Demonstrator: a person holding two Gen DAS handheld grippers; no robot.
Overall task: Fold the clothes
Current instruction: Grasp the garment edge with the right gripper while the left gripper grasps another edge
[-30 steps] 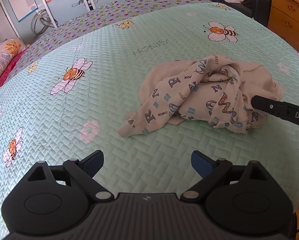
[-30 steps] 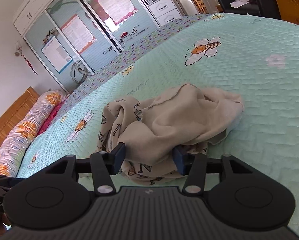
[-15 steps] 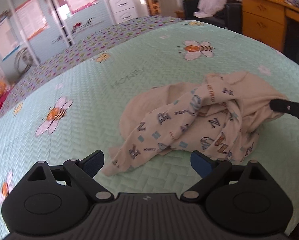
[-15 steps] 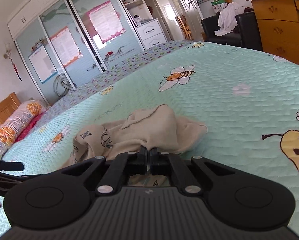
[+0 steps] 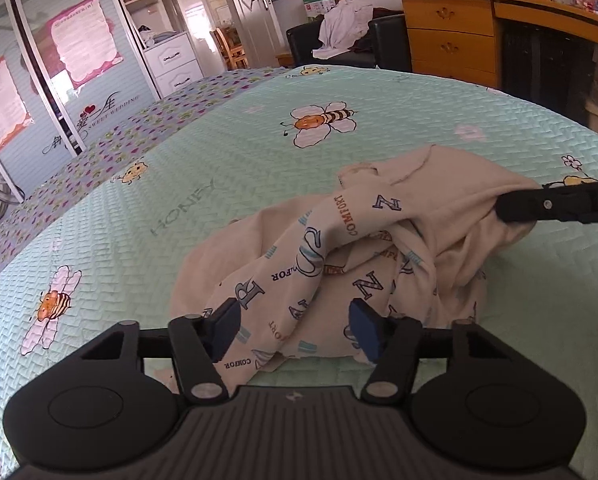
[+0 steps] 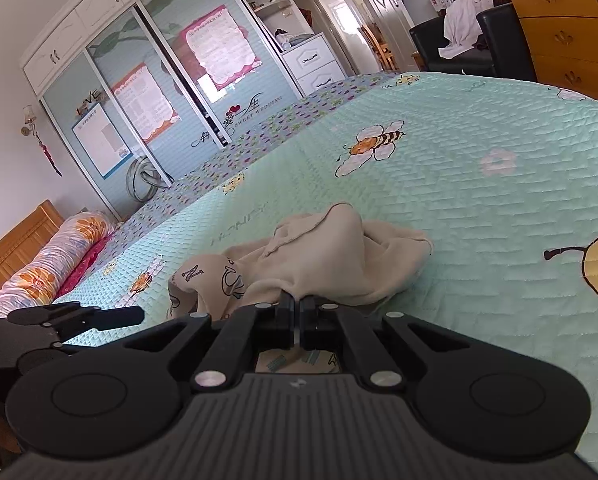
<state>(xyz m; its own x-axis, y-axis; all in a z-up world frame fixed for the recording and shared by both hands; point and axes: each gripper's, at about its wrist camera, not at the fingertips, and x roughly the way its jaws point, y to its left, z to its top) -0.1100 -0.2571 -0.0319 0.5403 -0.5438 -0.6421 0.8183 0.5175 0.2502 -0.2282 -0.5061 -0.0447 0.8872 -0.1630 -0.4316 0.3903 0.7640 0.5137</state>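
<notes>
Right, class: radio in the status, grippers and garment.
Right gripper shut on garment. Left gripper closing, cloth between fingers, not pinched. Bed unobstructed.

Left claw (image 5: pixel 295 330): matte black body with a ribbed, dark grey centre panel bearing a small pale emblem; a raised round disc on each rounded shoulder; two angled black link bars, each pinned by a silver rivet; triangular cut-outs in the outer arms; fingers (image 5: pixel 223 330) faced with dark blue pads

Right claw (image 6: pixel 297 312): same black housing, ribbed panel, emblem, twin discs and silver rivets; fingers (image 6: pixel 285 312) black, smaller rivets near their roots. Seen side-on from the left view (image 5: pixel 559 205), it is a slim black bar with one small screw and a white letter "D" at the frame edge
</notes>
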